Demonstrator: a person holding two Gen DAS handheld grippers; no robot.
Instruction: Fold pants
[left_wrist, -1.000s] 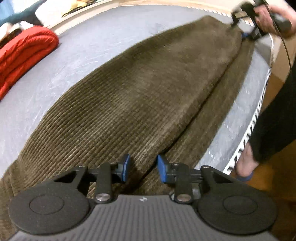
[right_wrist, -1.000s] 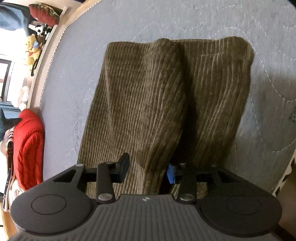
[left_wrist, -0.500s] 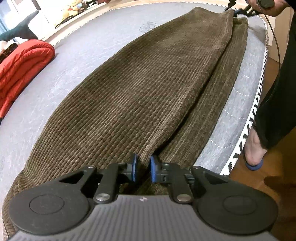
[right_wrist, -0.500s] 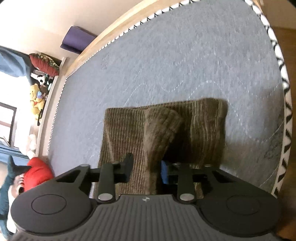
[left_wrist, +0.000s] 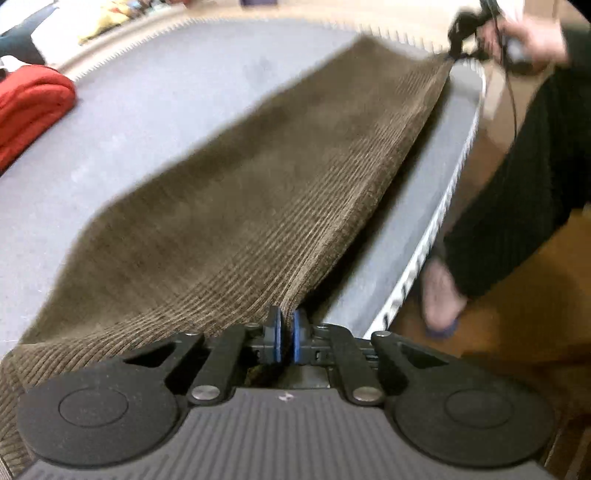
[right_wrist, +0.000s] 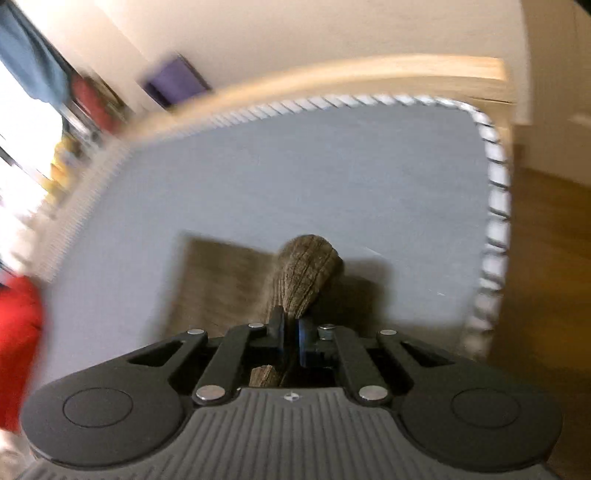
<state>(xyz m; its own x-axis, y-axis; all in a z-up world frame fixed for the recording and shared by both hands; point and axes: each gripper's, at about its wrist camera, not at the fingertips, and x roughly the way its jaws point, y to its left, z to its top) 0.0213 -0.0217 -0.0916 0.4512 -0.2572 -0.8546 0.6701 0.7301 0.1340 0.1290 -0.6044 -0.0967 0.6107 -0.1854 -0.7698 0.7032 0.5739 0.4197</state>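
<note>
On a grey quilted mattress (left_wrist: 155, 122), brown corduroy pants (left_wrist: 258, 192) stretch from 6 to 1 o'clock, each end clamped. Left gripper (left_wrist: 286, 334) has pinched one edge; right gripper (right_wrist: 291, 338), jaws closing, pinches a fabric bunch. Only the left view shows the person's leg (left_wrist: 517, 177) and a red blanket (left_wrist: 33, 103) at 9 o'clock.

Grey quilted mattress (right_wrist: 332, 177) with striped piping, light wood bed frame (right_wrist: 332, 79) behind. Cream wall (right_wrist: 295, 33). Wood floor (left_wrist: 517, 325). Bright window (right_wrist: 22, 155) at left.
</note>
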